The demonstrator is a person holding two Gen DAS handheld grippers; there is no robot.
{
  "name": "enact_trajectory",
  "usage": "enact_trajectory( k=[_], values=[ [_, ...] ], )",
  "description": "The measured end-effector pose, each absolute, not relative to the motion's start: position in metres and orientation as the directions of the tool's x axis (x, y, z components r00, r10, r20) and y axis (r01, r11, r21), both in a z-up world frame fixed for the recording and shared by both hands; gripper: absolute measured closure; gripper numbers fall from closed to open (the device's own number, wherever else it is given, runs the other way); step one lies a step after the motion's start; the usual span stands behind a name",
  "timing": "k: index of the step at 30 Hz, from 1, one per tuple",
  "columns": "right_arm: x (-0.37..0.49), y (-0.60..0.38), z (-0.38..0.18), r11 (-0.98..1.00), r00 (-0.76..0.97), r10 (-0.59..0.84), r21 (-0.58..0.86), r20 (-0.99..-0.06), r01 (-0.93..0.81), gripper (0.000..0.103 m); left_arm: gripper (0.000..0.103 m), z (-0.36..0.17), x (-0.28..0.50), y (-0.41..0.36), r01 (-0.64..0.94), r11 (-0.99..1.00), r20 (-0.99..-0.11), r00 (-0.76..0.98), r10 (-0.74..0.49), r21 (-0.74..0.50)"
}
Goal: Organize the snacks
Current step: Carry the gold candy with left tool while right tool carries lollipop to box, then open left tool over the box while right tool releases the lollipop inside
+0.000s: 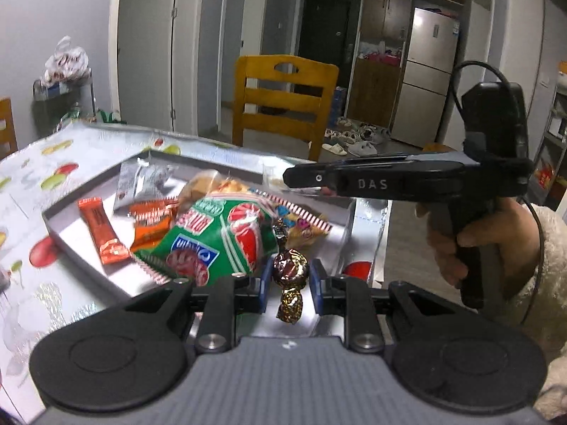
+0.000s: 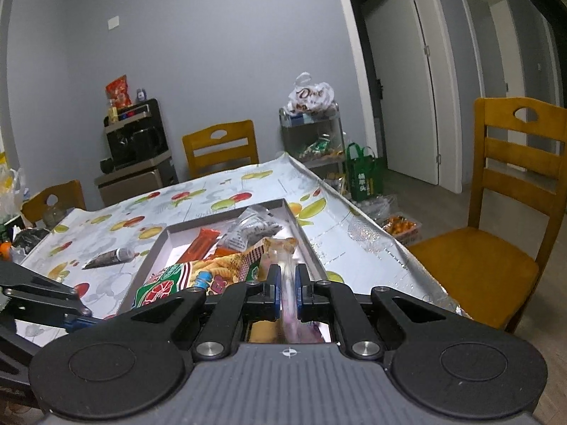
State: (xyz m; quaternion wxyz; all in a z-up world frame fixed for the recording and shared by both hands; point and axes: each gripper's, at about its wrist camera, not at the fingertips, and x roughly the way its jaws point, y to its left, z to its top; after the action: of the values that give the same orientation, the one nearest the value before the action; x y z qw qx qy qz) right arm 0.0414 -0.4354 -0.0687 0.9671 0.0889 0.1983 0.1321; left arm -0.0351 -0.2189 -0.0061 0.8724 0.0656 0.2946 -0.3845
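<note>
On the fruit-print tablecloth [image 2: 198, 209] sits a shallow grey tray [image 2: 166, 237], and the snacks are heaped inside it. A big green-and-white packet [image 1: 219, 237] with red sweets printed on it fills the tray's middle. At its nine o'clock lies an orange bar [image 1: 102, 230], with a smaller orange packet [image 1: 152, 226] between the two. A silvery sachet [image 1: 141, 177] rests at eleven o'clock near the far wall, and a clear bag of pale biscuits [image 1: 212, 184] lies at twelve. A striped-edge yellow packet [image 1: 301, 223] pokes out at two o'clock. Outside the tray, at its nine o'clock in the right wrist view, a dark tube [image 2: 110, 258] lies on the cloth.

The left gripper [image 1: 290, 285] is clenched on a brown foil-wrapped candy [image 1: 290, 272], its blue pads pressing the wrapper's sides just at the tray's near edge, tilted downward. The right gripper [image 2: 287, 279] is clamped on a thin clear wrapper [image 2: 287, 283], pinkish and blurred, which runs forward over the tray's right side. Seen from the left, a hand [image 1: 475, 244] in a fluffy cream sleeve [image 1: 545, 265] grips the right tool's handle at three o'clock, its fingers reaching level across the tray.
</note>
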Motion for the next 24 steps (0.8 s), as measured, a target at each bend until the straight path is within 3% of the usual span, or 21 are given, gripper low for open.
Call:
enact_trajectory(
  k=[12, 15, 16, 18, 22, 24],
  values=[
    [0.043, -0.439, -0.067, 0.95, 0.893, 0.273, 0.246, -0.357, -0.192, 0.089, 0.082, -0.009, -0.032, -0.22, 0.72, 0.688, -0.569, 0.529, -0.63, -0.093],
    [0.042, -0.442, -0.065, 0.943, 0.896, 0.279, 0.274, -0.346, -0.188, 0.079, 0.08, -0.005, -0.037, -0.219, 0.727, 0.682, -0.558, 0.537, -0.633, -0.075],
    [0.042, -0.443, -0.064, 0.942, 0.899, 0.277, 0.281, -0.34, -0.184, 0.074, 0.076, -0.003, -0.039, -0.218, 0.729, 0.681, -0.553, 0.542, -0.633, -0.065],
    [0.041, -0.444, -0.062, 0.941, 0.903, 0.274, 0.287, -0.331, -0.18, 0.07, 0.056, 0.004, -0.044, -0.215, 0.73, 0.683, -0.531, 0.566, -0.631, -0.034],
    [0.039, -0.442, -0.057, 0.943, 0.908, 0.265, 0.285, -0.324, -0.174, 0.064, 0.041, 0.018, -0.054, -0.201, 0.725, 0.688, -0.491, 0.608, -0.624, 0.024],
    [0.038, -0.439, -0.055, 0.943, 0.907, 0.268, 0.281, -0.325, -0.178, 0.06, 0.024, 0.023, -0.057, -0.192, 0.715, 0.699, -0.48, 0.624, -0.616, 0.032]
  ],
)
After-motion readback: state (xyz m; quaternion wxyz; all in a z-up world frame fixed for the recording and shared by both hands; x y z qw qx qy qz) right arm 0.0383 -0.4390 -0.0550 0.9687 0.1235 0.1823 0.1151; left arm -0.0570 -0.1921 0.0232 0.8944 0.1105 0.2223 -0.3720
